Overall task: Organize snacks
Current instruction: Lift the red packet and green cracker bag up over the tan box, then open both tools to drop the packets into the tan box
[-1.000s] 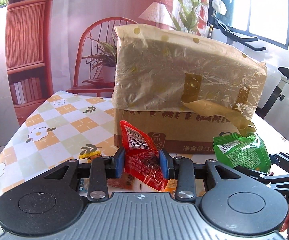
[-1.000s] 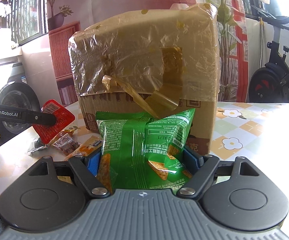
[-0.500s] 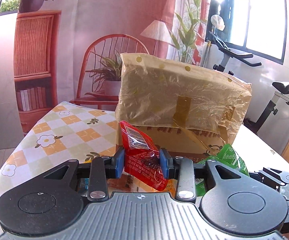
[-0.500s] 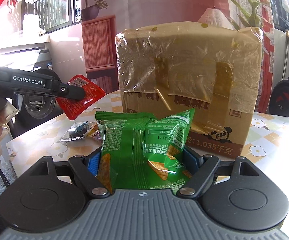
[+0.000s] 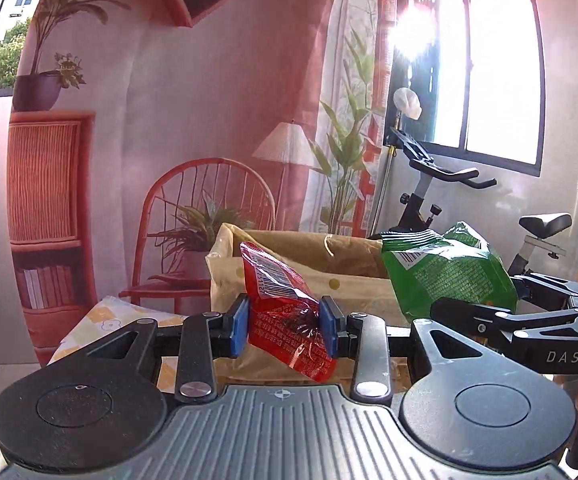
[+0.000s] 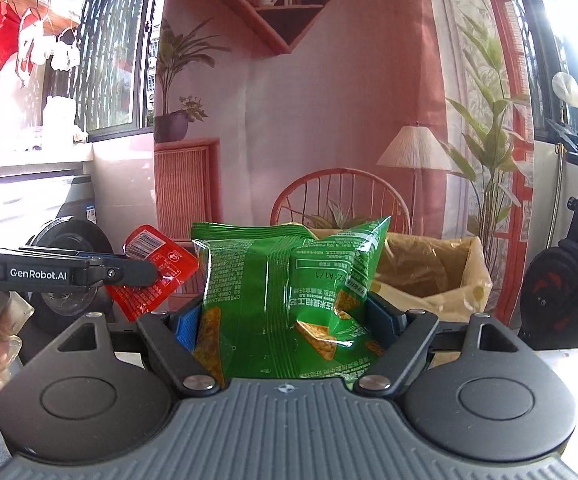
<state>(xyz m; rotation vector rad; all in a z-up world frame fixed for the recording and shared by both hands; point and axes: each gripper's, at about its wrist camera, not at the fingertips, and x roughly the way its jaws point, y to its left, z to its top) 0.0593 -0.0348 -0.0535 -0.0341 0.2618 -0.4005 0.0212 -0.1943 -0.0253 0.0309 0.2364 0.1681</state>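
Above box (image 5: 289, 276) rim, left gripper (image 5: 285, 322) pinching red pack (image 5: 285, 312) mid-body; right gripper (image 6: 285, 320), at 3 o'clock, clamping green bag (image 6: 285, 300) wide. Both likely handling light, crinkly, slippery; green contents probably crushing easily.

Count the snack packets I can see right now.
2: a red packet clamped in the left gripper, and a green packet in the right gripper. The box ahead may hide more.

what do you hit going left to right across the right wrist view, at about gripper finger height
left gripper → red snack packet → green chip bag → plastic-lined cardboard box → exercise bike
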